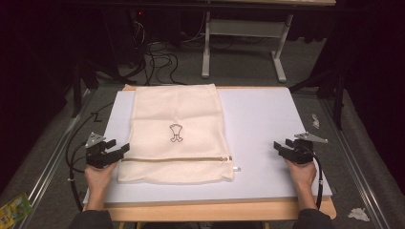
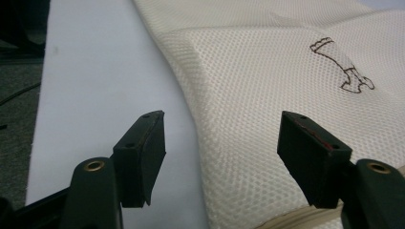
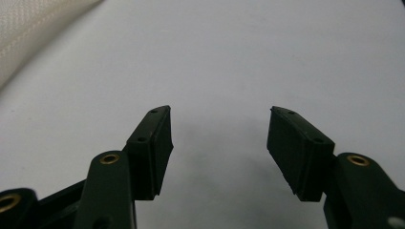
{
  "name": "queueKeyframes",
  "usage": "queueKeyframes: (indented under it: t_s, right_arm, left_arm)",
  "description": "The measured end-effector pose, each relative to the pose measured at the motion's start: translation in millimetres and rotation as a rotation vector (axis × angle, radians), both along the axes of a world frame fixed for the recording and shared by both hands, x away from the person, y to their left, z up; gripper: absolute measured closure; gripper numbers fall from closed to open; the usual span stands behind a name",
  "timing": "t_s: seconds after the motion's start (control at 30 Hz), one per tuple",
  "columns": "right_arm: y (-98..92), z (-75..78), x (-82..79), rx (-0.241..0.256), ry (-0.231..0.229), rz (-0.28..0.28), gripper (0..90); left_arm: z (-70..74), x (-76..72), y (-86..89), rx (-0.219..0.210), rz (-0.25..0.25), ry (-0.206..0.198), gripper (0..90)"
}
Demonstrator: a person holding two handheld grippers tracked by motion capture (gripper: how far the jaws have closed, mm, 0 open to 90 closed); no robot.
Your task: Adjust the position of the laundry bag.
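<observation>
Mesh bag (image 1: 176, 136), cream with a zipper (image 1: 176, 159) near its front edge, is lying flat on the left half of the white desk (image 1: 267, 133). Left tool (image 1: 118, 149) is sitting at the bag's left edge, jaws spread wide and gripping nothing. Right tool (image 1: 278, 148) is resting well apart on bare desk, likewise gaping and empty. Farther back, a small outlined emblem (image 1: 175, 133) is hard to identify, and dark surroundings are swallowing the floor cables (image 1: 160, 59).

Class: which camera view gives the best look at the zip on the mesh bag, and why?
The high view: the zip runs in full across the cream mesh bag, its pull at the right end. The left gripper view catches just a corner of it at the bottom edge. The right gripper view has bag mesh at top left.
</observation>
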State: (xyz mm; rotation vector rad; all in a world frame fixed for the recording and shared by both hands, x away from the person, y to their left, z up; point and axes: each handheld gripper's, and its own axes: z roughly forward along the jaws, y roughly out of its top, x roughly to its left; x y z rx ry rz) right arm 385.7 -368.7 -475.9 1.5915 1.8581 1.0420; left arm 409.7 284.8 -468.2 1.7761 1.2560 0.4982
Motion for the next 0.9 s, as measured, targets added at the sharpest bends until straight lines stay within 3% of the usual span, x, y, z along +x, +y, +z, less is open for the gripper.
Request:
queueKeyframes:
  t_s: [0.43, 0.9]
  right_arm:
    - [25.1, 10.0, 6.7, 0.026, 0.006, 0.073, 40.8]
    - [70.9, 21.8, 22.2, 0.021, 0.052, 0.189, 43.6]
  left_arm:
    - [4.0, 8.0, -13.4, 0.036, -0.021, 0.074, 35.9]
    - [4.4, 13.4, -24.7, 0.063, -0.007, 0.103, 35.2]
